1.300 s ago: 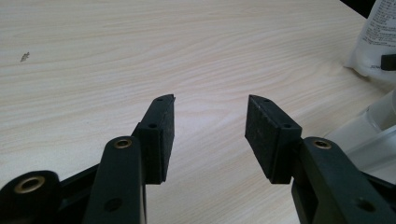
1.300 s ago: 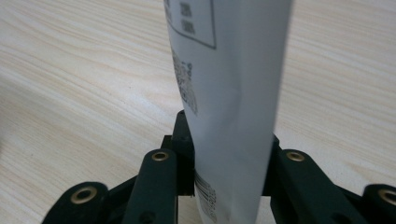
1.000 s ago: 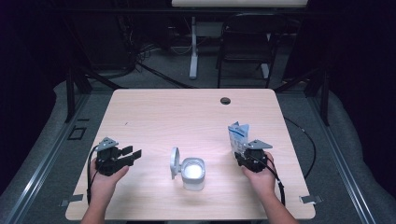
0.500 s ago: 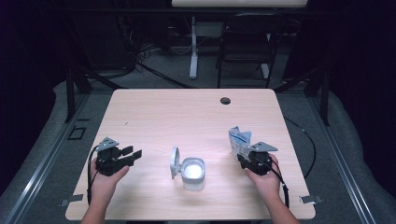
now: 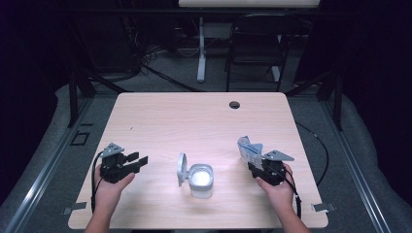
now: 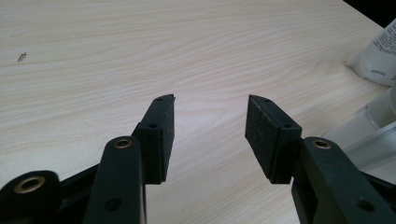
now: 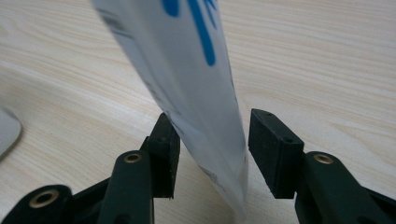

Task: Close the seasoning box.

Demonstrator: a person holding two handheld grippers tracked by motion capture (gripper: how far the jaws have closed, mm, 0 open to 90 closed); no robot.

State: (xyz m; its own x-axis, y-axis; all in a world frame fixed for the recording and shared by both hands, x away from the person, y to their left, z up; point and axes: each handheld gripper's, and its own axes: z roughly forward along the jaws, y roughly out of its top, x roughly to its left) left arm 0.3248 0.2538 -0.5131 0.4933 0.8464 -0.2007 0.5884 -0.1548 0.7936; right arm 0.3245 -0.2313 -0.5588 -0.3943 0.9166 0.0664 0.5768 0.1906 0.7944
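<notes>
A white pouch with blue print (image 5: 249, 148) stands upright at the table's right. Its lower part sits between the jaws of my right gripper (image 5: 256, 167). In the right gripper view the pouch (image 7: 187, 70) touches the left pad (image 7: 166, 154), and a thin gap shows before the right pad. That gripper (image 7: 210, 140) is spread as wide as the left one, so it is open. My left gripper (image 5: 138, 160) rests near the left front of the table, open, with bare wood between its fingers (image 6: 210, 126). A white jar (image 5: 200, 179) with its lid (image 5: 181, 169) flipped up stands between the hands.
The wooden table (image 5: 204, 121) has a cable hole (image 5: 234, 104) at the back. The jar's clear edge (image 6: 373, 130) and a white printed package (image 6: 380, 46) sit at the right of the left gripper view. A chair and a stand are behind the table.
The right hand has drawn back slightly toward the near edge, and the pouch has come along between its jaws. The left hand and the jar have stayed put.
</notes>
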